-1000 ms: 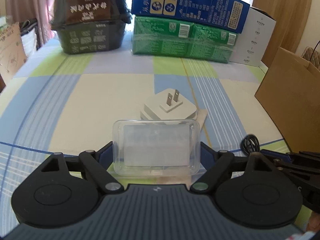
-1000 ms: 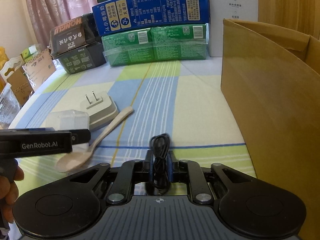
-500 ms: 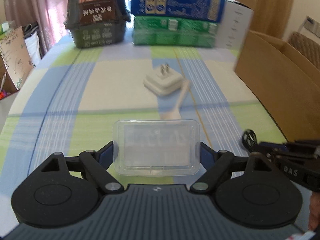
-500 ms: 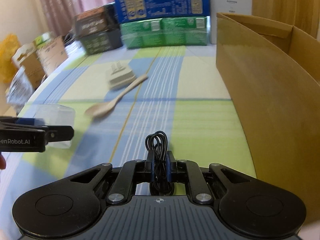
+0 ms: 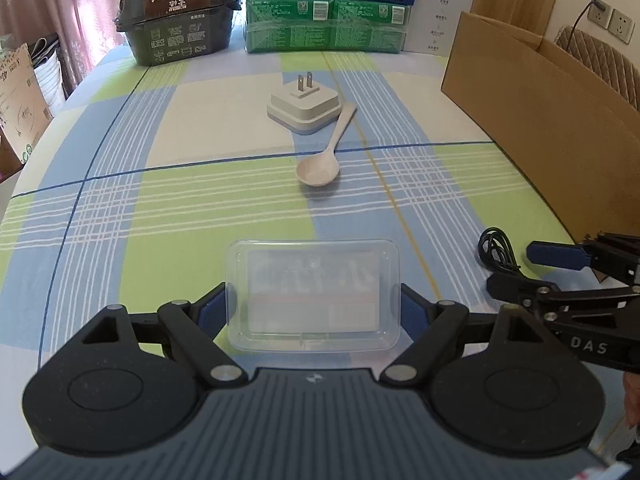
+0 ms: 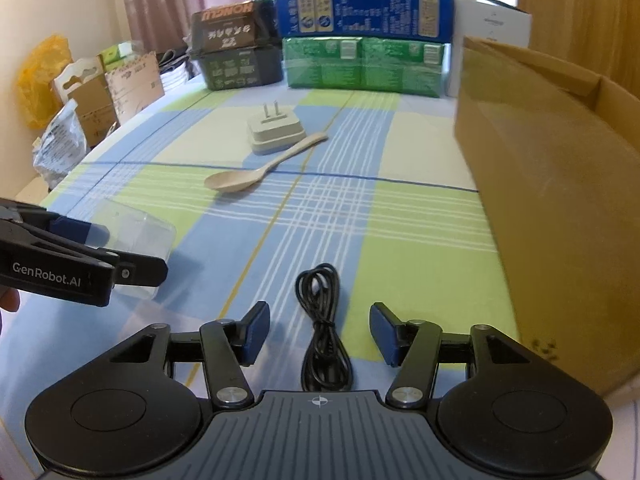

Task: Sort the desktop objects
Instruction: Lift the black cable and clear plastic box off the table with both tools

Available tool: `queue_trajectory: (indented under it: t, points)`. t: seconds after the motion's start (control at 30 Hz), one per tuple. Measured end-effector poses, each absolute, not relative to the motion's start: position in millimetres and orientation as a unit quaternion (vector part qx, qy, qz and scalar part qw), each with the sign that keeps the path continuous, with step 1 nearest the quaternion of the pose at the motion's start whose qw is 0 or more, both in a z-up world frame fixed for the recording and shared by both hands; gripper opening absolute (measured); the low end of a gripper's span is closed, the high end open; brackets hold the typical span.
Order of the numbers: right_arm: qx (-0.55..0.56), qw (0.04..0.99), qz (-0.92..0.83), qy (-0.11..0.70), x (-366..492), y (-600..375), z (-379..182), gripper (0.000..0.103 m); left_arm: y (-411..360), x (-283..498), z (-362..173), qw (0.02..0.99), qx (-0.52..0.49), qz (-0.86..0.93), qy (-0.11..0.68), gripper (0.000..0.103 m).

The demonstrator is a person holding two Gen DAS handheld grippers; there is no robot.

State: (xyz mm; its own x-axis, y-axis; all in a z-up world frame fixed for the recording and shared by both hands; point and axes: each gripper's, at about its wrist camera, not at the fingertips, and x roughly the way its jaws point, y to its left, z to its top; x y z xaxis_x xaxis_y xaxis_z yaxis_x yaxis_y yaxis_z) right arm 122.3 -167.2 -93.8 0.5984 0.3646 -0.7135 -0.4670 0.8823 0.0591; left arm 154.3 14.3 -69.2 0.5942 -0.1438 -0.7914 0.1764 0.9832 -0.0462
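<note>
Right tool is opening: a second ago its pads were clamped on the black cable, and now both blue pads stand clear of it on either side. The cable lies coiled on the worktop between the jaws, touching neither, so it reads as just let go. In the left view the same cable sits near the front edge, just beside the cardboard box, not inside it.

Left tool has not changed its grip: it holds the clear plastic box between its widely spread pads, as it did a second ago. Whether that box is resting on the cloth or carried just above it I cannot tell. Both hands have drawn back toward the near edge, since the plug and the spoon now look farther off than before. The spoon's handle leans against the plug, and both are untouched in the middle of the cloth.

For the sorting, this looks like the cable's placement being finished, in a spot at the near side. The clear box seems next to be set down, probably beside the cable. Plug and spoon remain to be fetched.
</note>
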Motion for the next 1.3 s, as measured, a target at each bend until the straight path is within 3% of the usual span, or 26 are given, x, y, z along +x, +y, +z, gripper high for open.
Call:
queue_trajectory:
  t: [0.07,0.43,0.8,0.97,1.3]
  points:
    - [-0.081,0.895,0.232,0.372,123.5,-163.6,-96.4,0.052,11.4,155.0,-71.7,0.891,0.027,-0.091,0.444,0.082]
    - [-0.088,0.899,0.236,0.359,127.2,-156.4,-97.3,0.023,9.8,159.4,-76.9,0.892,0.038,-0.090,0.442,0.086]
    - [-0.069,0.902,0.227,0.362,125.8,-159.9,-91.9,0.021,9.2,163.3,-81.1,0.892,0.033,-0.089,0.443,0.090]
    - [-0.061,0.902,0.225,0.364,126.8,-161.7,-91.4,0.021,8.6,163.8,-81.8,0.891,0.032,-0.087,0.444,0.083]
    - [-0.052,0.906,0.223,0.356,122.1,-166.3,-82.8,0.020,12.2,160.7,-72.9,0.898,-0.002,-0.077,0.434,0.082]
